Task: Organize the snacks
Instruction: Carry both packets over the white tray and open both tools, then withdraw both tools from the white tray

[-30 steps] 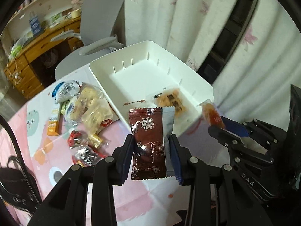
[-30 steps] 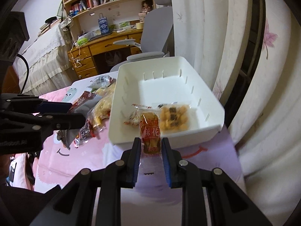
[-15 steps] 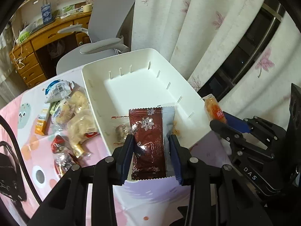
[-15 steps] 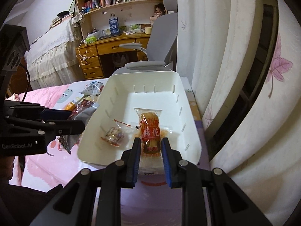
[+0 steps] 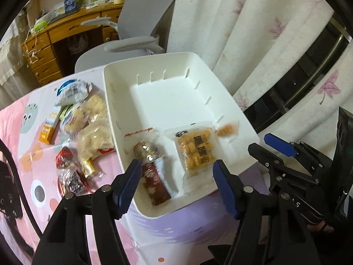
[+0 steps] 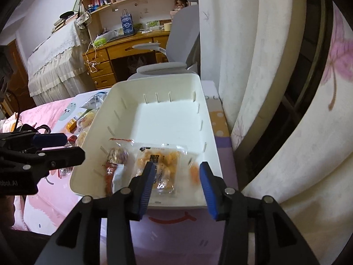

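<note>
Left wrist view: your left gripper [image 5: 175, 182] sits low in the frame, jaws opening with nothing pinched; the dark red sachet [image 5: 154, 181] lies loose between them on the floor of the white bin [image 5: 225, 92], near its closest corner. Also in the bin: a clear-wrapped brown candy [image 5: 145, 149] touching the sachet's top end, a clear pack of yellow puffed bites [image 5: 196, 150] at centre, and a small orange packet [image 5: 227, 130], blurred, by the right wall. The back half of the bin is bare. So roughly four pieces are in, but you have a heap left: the loose snack pile [image 5: 77, 132] at left of frame on the pink cloth [image 5: 26, 154], just beside the bin wall, holds a blue-white pouch, an orange box, several pale crinkly bags and red-and-gold foil bits. Judging by that, you're under halfway. Right wrist view: your right gripper [image 6: 176, 182] is at bottom centre, jaws opening and empty; the orange packet is a smear between them, too blurred to tell whether it has landed. The puffed-bite pack is soft, glossy and flat; the sachet is thin and limp. The rest of the pile peeks out at mid-left behind the bin.
</note>
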{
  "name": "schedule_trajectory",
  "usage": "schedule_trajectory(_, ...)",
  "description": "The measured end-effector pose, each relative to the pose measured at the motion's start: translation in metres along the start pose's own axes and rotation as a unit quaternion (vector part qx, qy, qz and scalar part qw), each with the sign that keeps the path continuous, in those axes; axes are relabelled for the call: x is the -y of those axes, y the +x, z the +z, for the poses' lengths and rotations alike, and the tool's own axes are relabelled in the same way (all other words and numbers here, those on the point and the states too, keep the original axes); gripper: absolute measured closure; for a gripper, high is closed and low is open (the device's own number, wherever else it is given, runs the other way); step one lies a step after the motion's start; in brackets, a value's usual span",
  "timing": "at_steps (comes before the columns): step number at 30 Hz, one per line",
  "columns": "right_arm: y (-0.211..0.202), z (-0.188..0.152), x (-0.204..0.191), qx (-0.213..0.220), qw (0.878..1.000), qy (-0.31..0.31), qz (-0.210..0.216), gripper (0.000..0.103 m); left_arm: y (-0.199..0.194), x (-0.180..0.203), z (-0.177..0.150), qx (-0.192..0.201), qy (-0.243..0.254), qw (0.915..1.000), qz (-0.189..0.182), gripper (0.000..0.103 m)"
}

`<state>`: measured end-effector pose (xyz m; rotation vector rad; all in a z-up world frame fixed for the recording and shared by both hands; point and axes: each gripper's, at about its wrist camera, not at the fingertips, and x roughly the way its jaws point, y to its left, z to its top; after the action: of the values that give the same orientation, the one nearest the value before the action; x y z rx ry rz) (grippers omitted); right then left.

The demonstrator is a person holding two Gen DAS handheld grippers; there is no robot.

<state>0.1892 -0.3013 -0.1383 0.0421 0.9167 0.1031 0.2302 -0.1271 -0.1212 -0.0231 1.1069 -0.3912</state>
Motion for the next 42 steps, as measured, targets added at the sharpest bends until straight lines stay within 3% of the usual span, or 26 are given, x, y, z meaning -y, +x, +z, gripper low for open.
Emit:
schedule_trajectory(9,0.013,-0.006,-0.005,-0.031,0.999,0.035,0.024,0.05,-0.006,-0.026,-0.017,-0.015,-0.032,0.9992,0.02,0.033)
schedule_trajectory(15,0.017,-0.012,-0.014,-0.054,0.996,0.067,0.036,0.05,-0.019,-0.047,-0.035,-0.025,-0.053,0.9976,0.038,0.032)
schedule_trajectory(24,0.008,-0.02,-0.032,-0.067,0.988,0.133,0.035,0.044,-0.051,-0.105,-0.075,-0.027,-0.085,0.9946,0.053,0.03)
schedule_trajectory(30,0.004,-0.036,-0.045,-0.084,0.976,0.199,0.022,0.044,-0.074,-0.148,-0.096,-0.031,-0.098,0.9935,0.049,0.028)
schedule_trajectory(42,0.004,-0.079,-0.108,-0.11,0.952,0.286,-0.007,0.044,-0.104,-0.216,-0.11,-0.032,-0.073,0.9958,0.045,0.025)
